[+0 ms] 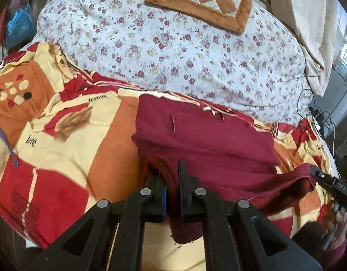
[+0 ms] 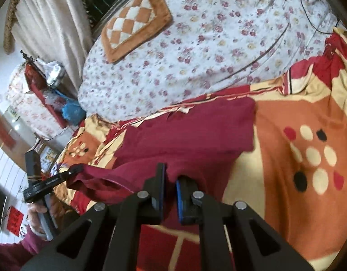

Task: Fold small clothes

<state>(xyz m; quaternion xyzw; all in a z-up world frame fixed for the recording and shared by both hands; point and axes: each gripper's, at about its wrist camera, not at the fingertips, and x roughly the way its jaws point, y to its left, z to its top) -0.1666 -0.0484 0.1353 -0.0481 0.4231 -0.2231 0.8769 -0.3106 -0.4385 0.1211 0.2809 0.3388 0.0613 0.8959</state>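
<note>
A dark red garment (image 1: 207, 135) lies partly folded on the red, orange and cream bedspread (image 1: 60, 135). Its near edge is lifted off the bed and hangs between both grippers. My left gripper (image 1: 171, 171) is shut on the garment's left near corner, and cloth hangs down between its blue pads. At the right edge of the left wrist view, the right gripper (image 1: 315, 174) pinches the other corner. In the right wrist view the right gripper (image 2: 172, 171) is shut on the garment (image 2: 187, 131), and the left gripper (image 2: 74, 170) holds the far corner.
A white floral quilt (image 1: 173, 45) is heaped behind the garment, with a brown checkered cushion (image 1: 200, 0) on top. Cream curtains (image 1: 309, 22) and cables (image 1: 313, 113) are at the right. A blue bag (image 1: 19, 22) sits beside the bed at the left.
</note>
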